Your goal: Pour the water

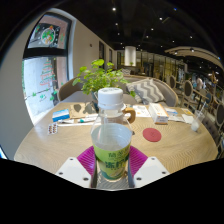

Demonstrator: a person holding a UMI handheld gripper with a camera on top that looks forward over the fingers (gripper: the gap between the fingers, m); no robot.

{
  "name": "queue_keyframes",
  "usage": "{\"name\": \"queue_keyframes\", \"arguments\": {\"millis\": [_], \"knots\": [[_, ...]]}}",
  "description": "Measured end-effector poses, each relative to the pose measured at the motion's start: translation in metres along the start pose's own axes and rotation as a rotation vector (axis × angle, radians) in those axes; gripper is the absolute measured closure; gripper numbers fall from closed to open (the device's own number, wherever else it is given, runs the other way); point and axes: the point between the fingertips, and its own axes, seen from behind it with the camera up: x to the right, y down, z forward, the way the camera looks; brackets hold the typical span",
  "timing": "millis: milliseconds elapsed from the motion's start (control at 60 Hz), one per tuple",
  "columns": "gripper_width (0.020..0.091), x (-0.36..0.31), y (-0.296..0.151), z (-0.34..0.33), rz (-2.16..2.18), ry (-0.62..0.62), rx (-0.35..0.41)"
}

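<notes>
Gripper (111,160): fingertips mostly hidden behind the bottle; only the magenta pads (86,157) show, one at each side of it. Both pads sit tight against the bottle body at 9 and 3 o'clock from its label, so the fingers pinch it.

Bottle (111,137): clear plastic, white cap, green label, upright, raised between the fingers; its base is cut off from sight below the pads. Label print too small to read.

Round wooden table (170,150) lies beyond the fingers. From the bottle: red round coaster (151,134) at 3 o'clock, near; an orange-and-white mug (129,114) at 1 o'clock; a leafy potted plant (100,75) at 12 o'clock, its pot hidden behind the cap; papers and small flat items (72,118) at 10 o'clock, hard to identify. Patterned cushions (150,89) further back at 1 o'clock.
</notes>
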Motion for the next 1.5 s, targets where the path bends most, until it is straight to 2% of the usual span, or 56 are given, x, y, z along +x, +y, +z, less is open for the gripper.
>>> {"name": "queue_keyframes", "arguments": {"millis": [17, 117, 317, 500, 633, 867, 933, 983, 1100, 1200, 1367, 1500], "knots": [[0.0704, 0.001, -0.002, 0.000, -0.009, 0.001, 0.001], [0.0705, 0.016, -0.022, -0.006, -0.059, 0.035, 0.009], [0.0706, 0.082, -0.097, -0.005, -0.233, 0.205, 0.037], [0.0706, 0.153, -0.158, 0.027, -0.568, 0.389, -0.009], [0.0706, 0.174, -0.193, 0.052, -0.929, 0.489, -0.028], [0.0711, 0.159, -0.206, 0.096, -1.546, 0.547, -0.041], [0.0709, 0.158, -0.204, 0.100, -1.663, 0.563, -0.061], [0.0710, 0.164, -0.199, 0.103, -1.740, 0.584, -0.115], [0.0709, 0.163, -0.188, 0.109, -1.794, 0.570, -0.175], [0.0710, 0.156, -0.185, 0.110, -1.801, 0.559, -0.169], [0.0709, 0.146, -0.193, 0.106, -1.673, 0.496, -0.115], [0.0701, 0.135, -0.199, 0.097, -1.302, 0.345, -0.035]]}}
